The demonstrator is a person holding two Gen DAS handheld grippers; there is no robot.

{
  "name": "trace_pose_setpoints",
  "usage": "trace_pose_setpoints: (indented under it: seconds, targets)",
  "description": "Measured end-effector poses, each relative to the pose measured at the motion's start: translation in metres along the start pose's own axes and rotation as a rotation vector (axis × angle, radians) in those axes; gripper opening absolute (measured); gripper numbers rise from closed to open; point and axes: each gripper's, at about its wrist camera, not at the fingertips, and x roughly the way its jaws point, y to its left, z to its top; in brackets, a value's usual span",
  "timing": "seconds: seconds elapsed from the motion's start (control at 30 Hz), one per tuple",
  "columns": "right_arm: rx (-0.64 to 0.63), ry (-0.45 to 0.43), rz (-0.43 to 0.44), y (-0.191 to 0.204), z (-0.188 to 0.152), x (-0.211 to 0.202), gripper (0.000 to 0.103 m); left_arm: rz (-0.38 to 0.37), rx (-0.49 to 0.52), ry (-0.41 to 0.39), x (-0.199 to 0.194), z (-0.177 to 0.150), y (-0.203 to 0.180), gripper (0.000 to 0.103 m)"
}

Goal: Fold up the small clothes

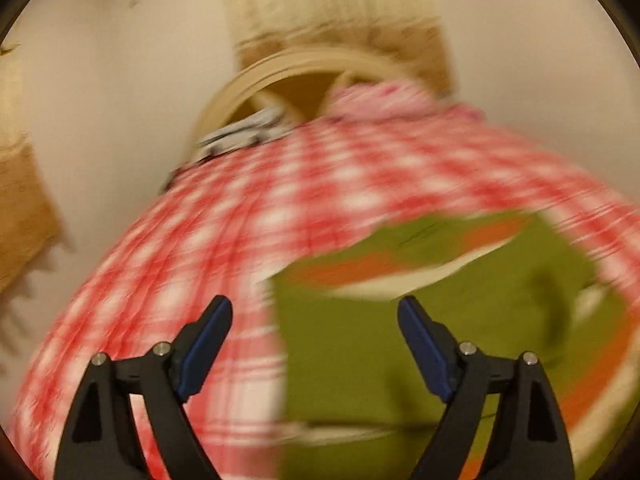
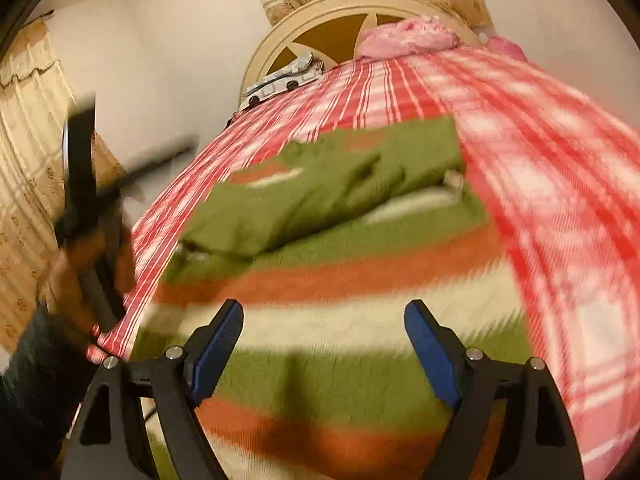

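Lying flat on a bed point(image 2: 560, 184) covered in a red-and-white checked sheet: a small knitted sweater point(image 2: 340, 248) in green, orange and cream stripes, one green part folded across its upper body. Taking the sweater as the landmark: stretching away from both cameras toward a rounded cream headboard point(image 2: 320, 12), hem end nearest, long axis seeming to run roughly straight ahead of the right gripper point(image 2: 323, 344). Hovering over that near striped end, fingers spread wide and pinching nothing. Sitting toward the sweater's left edge, the left gripper point(image 1: 315, 340), also gaping wide with no cloth between its fingers; green knit showing ahead and to the right of it, bare checked sheet to the left. Appearing blurred at the sweater's far left in the right view, a dark-sleeved hand point(image 2: 80, 264) carrying that left tool. Judging from this: right gripper better placed for the near hem, left for the side edge. Much motion blur, so finer creases not readable.
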Motion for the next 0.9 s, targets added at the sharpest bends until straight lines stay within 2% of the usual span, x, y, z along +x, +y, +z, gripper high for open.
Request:
trace_pose_setpoints:
  seconds: [0.07,0.13,0.23,0.33,0.43,0.5,0.57,0.67,0.73,0.83,0.9]
  targets:
    - [0.008,-0.006,-0.024,0.000,0.027,0.007,0.084,0.013,-0.041,0.100,0.022,-0.016,0.014,0.087]
    - [-0.008,-0.032,-0.060,0.005,0.058,0.024,0.084,-0.005,-0.082,0.162,0.033,-0.027,0.021,0.087]
    - [-0.061,-0.011,-0.153,0.021,0.090,0.060,0.084,-0.009,-0.091,0.182,0.039,-0.035,0.020,0.087]
    - [-0.120,0.054,-0.228,0.036,0.102,0.105,0.084,-0.022,-0.110,0.196,0.042,-0.040,0.017,0.087]
    - [-0.156,0.163,-0.306,0.038,0.090,0.137,0.083,-0.039,-0.134,0.215,0.046,-0.048,0.026,0.088]
    - [-0.178,0.182,-0.360,0.032,0.079,0.131,0.083,-0.060,-0.164,0.228,0.049,-0.051,0.031,0.088]
    - [-0.186,0.173,-0.386,0.021,0.067,0.112,0.083,-0.082,-0.206,0.254,0.055,-0.058,0.040,0.094]
    - [-0.210,0.197,-0.467,-0.005,0.042,0.079,0.083,-0.135,-0.267,0.288,0.063,-0.062,0.049,0.095]
    - [-0.179,0.213,-0.520,-0.028,0.026,0.058,0.083,-0.158,-0.302,0.291,0.063,-0.064,0.053,0.095]
    - [-0.124,0.197,-0.503,-0.045,0.018,0.033,0.083,-0.159,-0.312,0.273,0.058,-0.066,0.053,0.095]
    - [-0.055,0.123,-0.399,-0.050,0.023,0.017,0.083,-0.152,-0.311,0.270,0.057,-0.066,0.053,0.095]
